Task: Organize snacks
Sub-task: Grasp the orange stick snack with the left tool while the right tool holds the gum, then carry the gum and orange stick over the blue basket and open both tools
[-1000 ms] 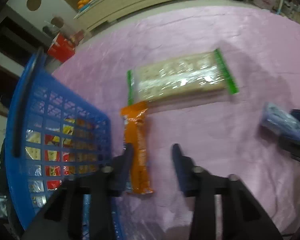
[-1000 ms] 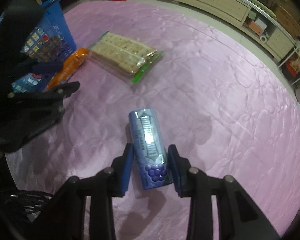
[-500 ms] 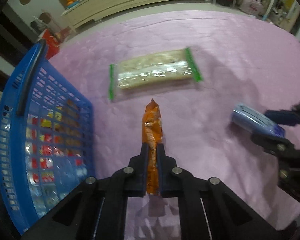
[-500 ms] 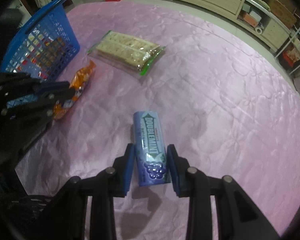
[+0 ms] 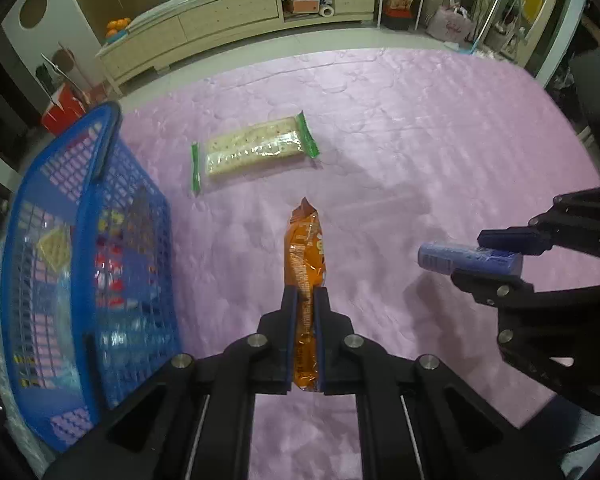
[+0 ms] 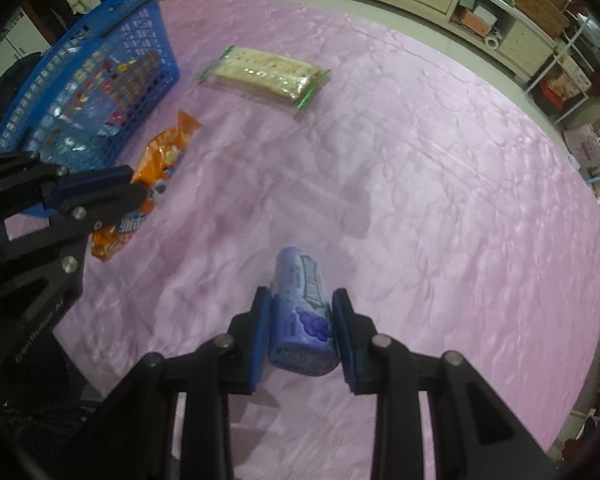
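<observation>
My left gripper (image 5: 306, 296) is shut on an orange snack packet (image 5: 306, 256) and holds it lifted above the pink cloth; the left gripper (image 6: 138, 186) and the orange snack packet (image 6: 160, 160) also show in the right wrist view. My right gripper (image 6: 300, 300) is shut on a purple gum canister (image 6: 302, 312), raised off the cloth; the right gripper (image 5: 466, 256) and the purple gum canister (image 5: 460, 260) also show in the left wrist view. A cracker pack with green ends (image 5: 256, 148) lies flat further off. A blue basket (image 5: 84, 184) with several snacks stands at the left.
The pink cloth (image 5: 420, 140) covers a round table whose edge curves at the far side and right (image 6: 580, 200). A long low cabinet (image 5: 228, 12) stands beyond on the floor. A red bag (image 5: 60, 108) sits past the basket.
My left gripper closed on the orange packet and lifted it off the cloth. My right gripper tightened on the gum canister and raised it. Both have risen above the table.
</observation>
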Demonstrator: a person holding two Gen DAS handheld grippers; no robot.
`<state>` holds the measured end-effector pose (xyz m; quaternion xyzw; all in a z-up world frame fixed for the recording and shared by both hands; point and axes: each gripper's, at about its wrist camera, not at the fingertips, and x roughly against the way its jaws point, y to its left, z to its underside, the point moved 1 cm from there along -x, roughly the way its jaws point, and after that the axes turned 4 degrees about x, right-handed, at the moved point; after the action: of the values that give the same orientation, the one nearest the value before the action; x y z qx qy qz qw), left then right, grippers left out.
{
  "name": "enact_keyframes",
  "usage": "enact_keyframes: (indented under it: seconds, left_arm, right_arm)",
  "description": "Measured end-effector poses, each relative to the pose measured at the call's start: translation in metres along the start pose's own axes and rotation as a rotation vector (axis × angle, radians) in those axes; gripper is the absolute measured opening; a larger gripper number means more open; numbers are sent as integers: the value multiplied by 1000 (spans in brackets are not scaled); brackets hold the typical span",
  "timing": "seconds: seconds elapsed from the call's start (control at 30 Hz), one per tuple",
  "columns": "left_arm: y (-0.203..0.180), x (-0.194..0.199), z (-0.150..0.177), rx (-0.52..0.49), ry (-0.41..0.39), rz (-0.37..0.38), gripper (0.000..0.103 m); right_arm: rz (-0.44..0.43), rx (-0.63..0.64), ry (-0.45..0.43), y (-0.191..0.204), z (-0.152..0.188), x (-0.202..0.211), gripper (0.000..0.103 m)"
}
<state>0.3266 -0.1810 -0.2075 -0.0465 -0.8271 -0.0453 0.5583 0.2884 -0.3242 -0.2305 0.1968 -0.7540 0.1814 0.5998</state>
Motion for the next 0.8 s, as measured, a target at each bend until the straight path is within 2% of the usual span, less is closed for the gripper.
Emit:
enact_keyframes:
  seconds: [0.4, 0.5, 0.63, 0.8]
  left_arm:
    - [18, 60, 30, -44, -52, 100, 7]
    - [24, 78, 39, -45, -75, 109, 7]
    - [36, 102, 48, -73, -110, 81, 7]
    - [59, 122, 51, -57, -135, 84, 7]
  right_arm:
    - [24, -12, -38, 43, 16, 58, 35]
    - [43, 2, -44, 57, 15, 69, 35]
    - [68, 14, -68, 71, 8, 84, 35]
    - [92, 25, -98, 91, -1, 100, 35]
